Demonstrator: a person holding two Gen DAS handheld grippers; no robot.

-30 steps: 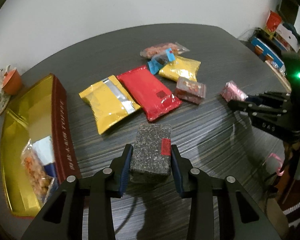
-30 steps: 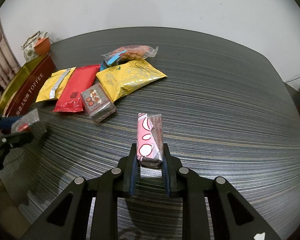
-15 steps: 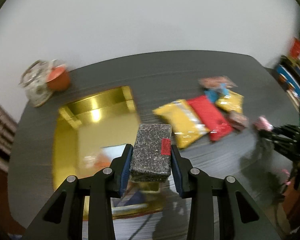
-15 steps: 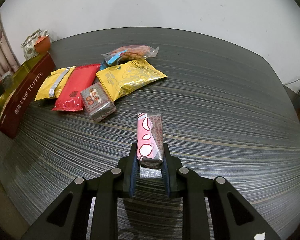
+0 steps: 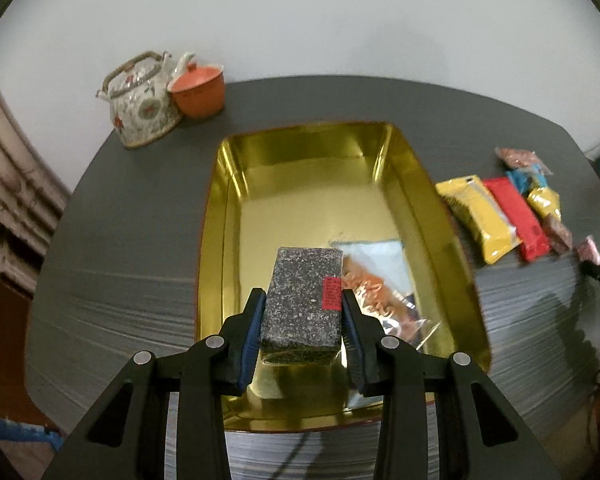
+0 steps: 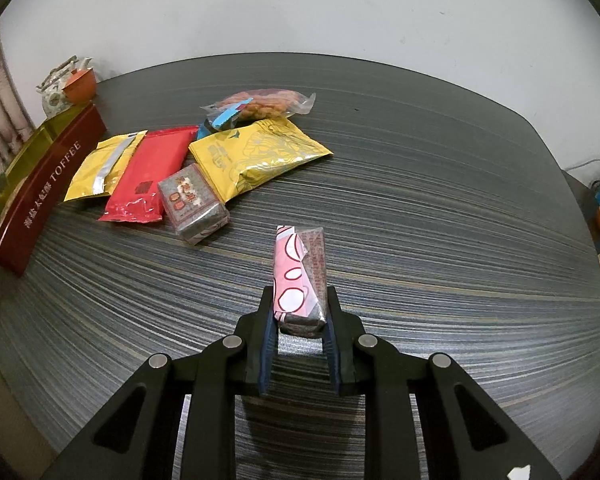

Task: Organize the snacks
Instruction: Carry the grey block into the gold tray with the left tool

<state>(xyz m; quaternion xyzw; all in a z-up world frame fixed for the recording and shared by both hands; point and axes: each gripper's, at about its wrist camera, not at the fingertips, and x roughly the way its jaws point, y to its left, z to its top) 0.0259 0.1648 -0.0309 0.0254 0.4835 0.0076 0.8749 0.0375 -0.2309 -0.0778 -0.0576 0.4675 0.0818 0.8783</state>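
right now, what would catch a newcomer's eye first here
The shiny gold tin fills the middle of the left wrist view, with the left gripper holding a dark speckled block over it. In the right wrist view, the right gripper clamps a pink packet above the striped table, bright snack bags piled beyond.

Lighting is dim and even. Fisheye distortion bends both views, with dark vignetted corners. The shiny gold rectangular tin (image 5: 420,184) shows glare. The left view's striped grey tabletop (image 5: 112,300) is motion-blurred; the right view is sharp.
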